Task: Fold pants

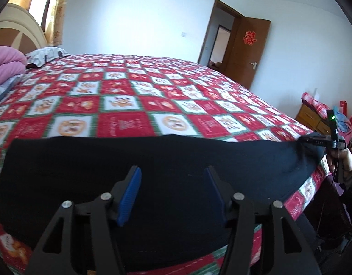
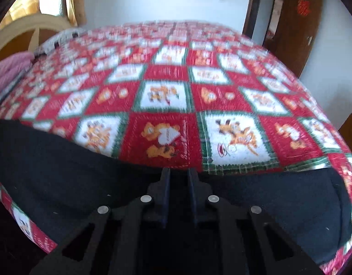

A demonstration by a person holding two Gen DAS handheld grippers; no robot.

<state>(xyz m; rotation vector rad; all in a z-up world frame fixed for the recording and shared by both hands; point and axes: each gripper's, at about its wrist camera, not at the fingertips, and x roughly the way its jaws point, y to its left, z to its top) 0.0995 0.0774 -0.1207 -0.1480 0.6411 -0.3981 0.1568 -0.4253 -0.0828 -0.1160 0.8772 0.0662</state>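
Note:
Black pants (image 1: pixel 153 160) lie spread along the near edge of a bed with a red, white and green checked quilt (image 1: pixel 134 105). My left gripper (image 1: pixel 173 171) is open above the pants, its blue-padded fingers wide apart and empty. In the left wrist view my right gripper (image 1: pixel 313 141) sits at the right end of the pants, with fabric bunched at its tips. In the right wrist view my right gripper (image 2: pixel 178 171) has its fingers close together over the far edge of the pants (image 2: pixel 61 171); the image is blurred.
A pink blanket (image 1: pixel 6 65) and a patterned pillow (image 1: pixel 45 55) lie at the bed's head on the left. A brown door (image 1: pixel 247 50) stands open at the back right. A wooden cabinet (image 1: pixel 313 116) with clothes stands right of the bed.

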